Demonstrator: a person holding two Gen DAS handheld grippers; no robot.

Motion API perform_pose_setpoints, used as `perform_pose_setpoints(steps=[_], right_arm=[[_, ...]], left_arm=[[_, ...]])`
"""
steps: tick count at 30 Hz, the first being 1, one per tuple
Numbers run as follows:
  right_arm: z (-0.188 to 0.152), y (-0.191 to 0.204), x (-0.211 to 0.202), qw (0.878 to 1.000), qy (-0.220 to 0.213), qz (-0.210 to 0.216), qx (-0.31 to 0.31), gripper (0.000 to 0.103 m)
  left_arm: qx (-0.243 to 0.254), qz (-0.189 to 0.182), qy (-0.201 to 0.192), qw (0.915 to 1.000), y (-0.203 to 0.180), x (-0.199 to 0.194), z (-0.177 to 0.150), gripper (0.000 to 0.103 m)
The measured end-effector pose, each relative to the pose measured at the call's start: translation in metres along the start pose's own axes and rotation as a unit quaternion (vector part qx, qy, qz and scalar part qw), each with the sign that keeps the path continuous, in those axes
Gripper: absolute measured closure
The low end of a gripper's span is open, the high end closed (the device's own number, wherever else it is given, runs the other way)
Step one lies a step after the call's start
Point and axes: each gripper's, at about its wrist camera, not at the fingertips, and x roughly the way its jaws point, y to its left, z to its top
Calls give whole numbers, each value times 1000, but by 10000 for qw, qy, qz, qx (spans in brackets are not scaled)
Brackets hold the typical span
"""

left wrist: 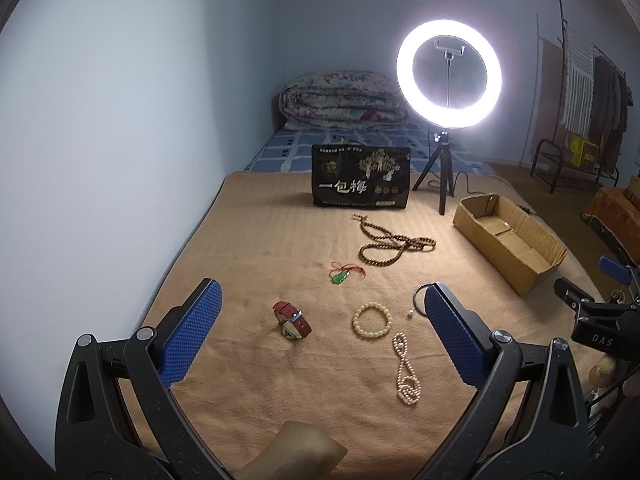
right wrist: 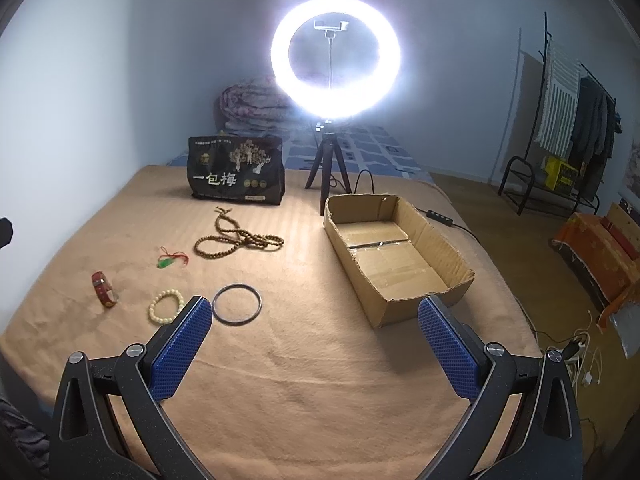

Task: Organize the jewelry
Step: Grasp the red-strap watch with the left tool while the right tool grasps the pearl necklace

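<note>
holding both tongs spread wide over the tan blanket (right wrist: 320, 360) on the bed, i grip nothing in either. my left tongs (left wrist: 320, 320) hang above the red-strapped watch (left wrist: 292, 320) and the cream bead bracelet (left wrist: 371, 319), with the pearl strand (left wrist: 406, 372) lying just right of the bracelet, nearer me. beyond them sits the green pendant on a red cord (left wrist: 343, 274), and farther still the brown bead necklace (left wrist: 394, 240) loops in front of the black printed bag (left wrist: 360, 178), which stands upright. my right tongs (right wrist: 316, 320) hover with the left finger partly covering the bracelet's edge; the metal bangle (right wrist: 237, 304) lies flat just beyond that finger. the open cardboard box (right wrist: 460, 280) rests on the blanket to the right, well apart from the jewelry, nothing inside. behind it the lit ring light (right wrist: 336, 60) stands on its small tripod.
</note>
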Motion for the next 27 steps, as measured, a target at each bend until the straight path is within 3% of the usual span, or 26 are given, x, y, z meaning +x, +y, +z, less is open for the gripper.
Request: perform_pose_setpoints(steps=[11, 13, 18, 22, 27], right_arm=[[-9, 23, 26, 9979, 312, 324, -470, 1], [-13, 31, 31, 9962, 403, 457, -628, 1], [-21, 56, 45, 9884, 694, 785, -1102, 1], [-30, 75, 60, 9801, 1015, 1060, -1338, 1], [-44, 98, 76, 9680, 1400, 1446, -1500, 1]], left_arm=[[-82, 238, 374, 9990, 37, 28, -4, 0], [-161, 108, 453, 9988, 47, 36, -5, 0], [-442, -94, 852, 9953, 66, 60, -11, 0], [-272, -105, 1322, 9908, 64, 84, -20, 0], [-64, -154, 1888, 9819, 56, 119, -34, 19]])
